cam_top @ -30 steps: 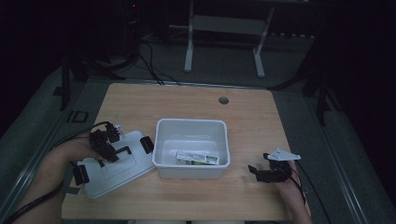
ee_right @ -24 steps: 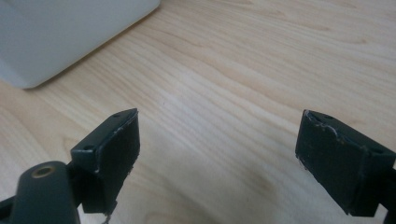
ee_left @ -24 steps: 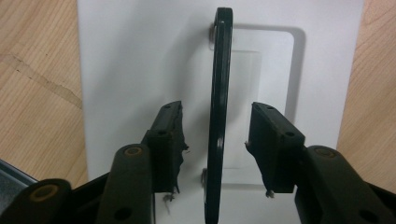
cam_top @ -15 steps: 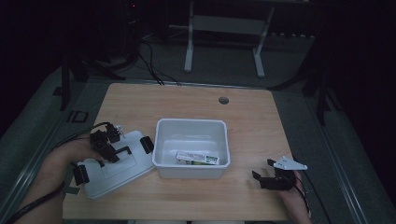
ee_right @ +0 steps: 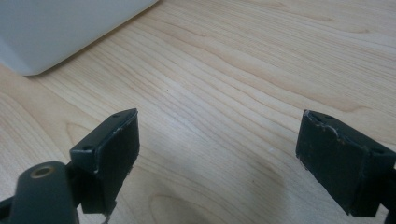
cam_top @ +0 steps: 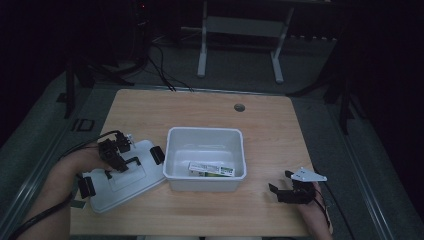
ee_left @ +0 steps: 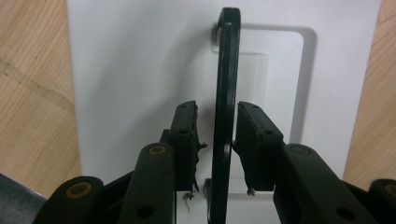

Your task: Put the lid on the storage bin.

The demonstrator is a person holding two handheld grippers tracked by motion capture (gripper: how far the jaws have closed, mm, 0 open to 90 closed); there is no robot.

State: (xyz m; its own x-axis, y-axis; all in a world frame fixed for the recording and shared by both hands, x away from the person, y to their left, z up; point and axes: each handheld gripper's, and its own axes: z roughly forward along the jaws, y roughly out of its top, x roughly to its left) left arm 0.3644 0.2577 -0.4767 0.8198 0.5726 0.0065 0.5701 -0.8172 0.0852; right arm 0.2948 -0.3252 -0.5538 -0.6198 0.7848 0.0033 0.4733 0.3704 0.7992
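Note:
A white lid [cam_top: 137,182] with black clips lies flat on the table, left of the open white bin [cam_top: 205,131]. A flat green and white box [cam_top: 210,169] lies inside the bin. My left gripper [cam_top: 117,160] points down onto the lid. In the left gripper view its jaws [ee_left: 217,126] straddle the lid's [ee_left: 135,70] raised black handle [ee_left: 227,70]. They have just been closing; one pad is at the handle and a small gap remains at the other. My right gripper [cam_top: 280,181] stands open over bare wood, right of the bin; its jaws [ee_right: 219,140] hold nothing.
The wooden table [cam_top: 270,125] has a cable hole [cam_top: 239,107] at the back. The bin's corner [ee_right: 60,28] lies ahead and to the left in the right gripper view. Metal stand legs [cam_top: 202,50] and cables are on the floor beyond the table.
The right gripper has drifted slightly toward the table's front edge. The left gripper has stayed over the lid's handle.

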